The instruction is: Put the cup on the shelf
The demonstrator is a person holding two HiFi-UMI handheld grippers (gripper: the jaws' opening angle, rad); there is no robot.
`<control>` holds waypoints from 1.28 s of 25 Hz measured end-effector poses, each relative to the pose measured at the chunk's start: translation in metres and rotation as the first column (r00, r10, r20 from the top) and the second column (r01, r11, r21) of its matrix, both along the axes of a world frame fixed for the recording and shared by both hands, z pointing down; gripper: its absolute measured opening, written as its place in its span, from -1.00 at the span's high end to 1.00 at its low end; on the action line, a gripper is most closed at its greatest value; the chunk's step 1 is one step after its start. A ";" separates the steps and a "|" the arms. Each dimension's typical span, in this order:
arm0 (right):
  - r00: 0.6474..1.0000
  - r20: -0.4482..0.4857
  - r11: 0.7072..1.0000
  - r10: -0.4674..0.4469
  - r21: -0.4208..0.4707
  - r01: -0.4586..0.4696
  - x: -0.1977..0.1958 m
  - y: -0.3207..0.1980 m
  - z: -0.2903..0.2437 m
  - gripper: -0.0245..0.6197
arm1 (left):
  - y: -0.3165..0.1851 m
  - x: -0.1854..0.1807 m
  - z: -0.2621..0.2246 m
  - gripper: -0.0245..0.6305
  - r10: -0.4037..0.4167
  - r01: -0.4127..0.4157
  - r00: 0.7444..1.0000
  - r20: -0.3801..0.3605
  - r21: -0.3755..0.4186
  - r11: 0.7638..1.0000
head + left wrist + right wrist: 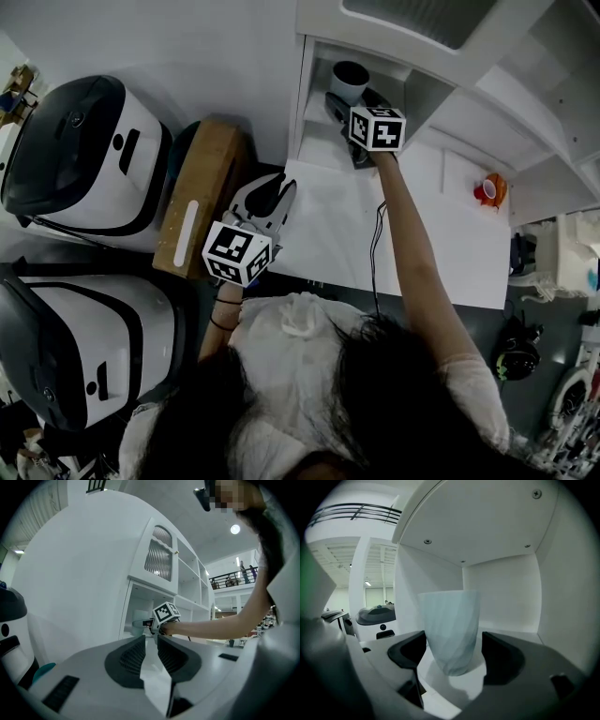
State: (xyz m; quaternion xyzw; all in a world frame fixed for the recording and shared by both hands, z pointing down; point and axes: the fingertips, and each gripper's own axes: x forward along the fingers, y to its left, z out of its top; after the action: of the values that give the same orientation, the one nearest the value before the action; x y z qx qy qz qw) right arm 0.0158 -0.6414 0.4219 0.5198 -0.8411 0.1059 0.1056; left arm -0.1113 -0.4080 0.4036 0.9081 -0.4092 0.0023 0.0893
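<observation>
Head view first: the person's right arm reaches forward, and the right gripper [337, 101] is inside the lowest bay of the white shelf [314, 141]. The cup [350, 80] stands just ahead of it with its dark mouth facing up. The left gripper [278, 194] hangs low over the white table [422, 244], well apart from the shelf.

Left gripper view: the left gripper [150, 639] shows its two dark pads with only a narrow gap between them, and nothing sits in that gap. Beyond them is the far arm, reaching into the shelf [140, 606].

Right gripper view: the right gripper [453, 639] has its jaws spread wide, one on each side of the cup [451, 630]. White shelf floor shows between the cup and the right-hand jaw, so the jaws do not look clamped. The cup seems to rest on the floor of the shelf [501, 597], near the back wall.

The cup is pale, faceted and stiff, probably ceramic or hard plastic, so it is likely light but breakable if knocked. Its smooth wall tapers to a small foot and could slip or tip. The safest hold is across the wider upper body, squeezing level. It stands upright, its long axis vertical and its mouth up.
</observation>
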 end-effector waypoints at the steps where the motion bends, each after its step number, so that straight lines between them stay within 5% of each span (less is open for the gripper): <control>1: 1.000 0.000 1.000 0.001 -0.011 -0.001 0.001 0.002 0.000 -0.16 | 0.000 -0.002 0.000 0.65 -0.008 0.008 1.000 0.000 -0.001 1.000; 10: 0.996 0.090 1.000 -0.011 0.015 0.010 0.015 0.050 -0.011 -0.16 | 0.004 -0.003 0.002 0.65 -0.038 0.038 0.999 0.005 -0.006 0.999; 20: 0.972 0.205 0.989 -0.117 0.108 0.096 0.015 0.164 -0.030 -0.16 | 0.023 0.025 0.006 0.65 -0.024 0.025 1.000 0.015 -0.021 0.999; 32: 0.960 0.247 0.991 -0.134 0.023 0.132 0.039 0.301 0.011 -0.15 | 0.082 0.077 0.026 0.65 -0.005 0.008 0.999 0.035 -0.083 0.997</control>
State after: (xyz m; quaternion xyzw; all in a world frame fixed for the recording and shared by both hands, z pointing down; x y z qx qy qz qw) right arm 0.0548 -0.3406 0.4324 0.4451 -0.8810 0.1602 0.0048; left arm -0.0345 -0.3264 0.4296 0.9021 -0.4131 0.0350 0.1198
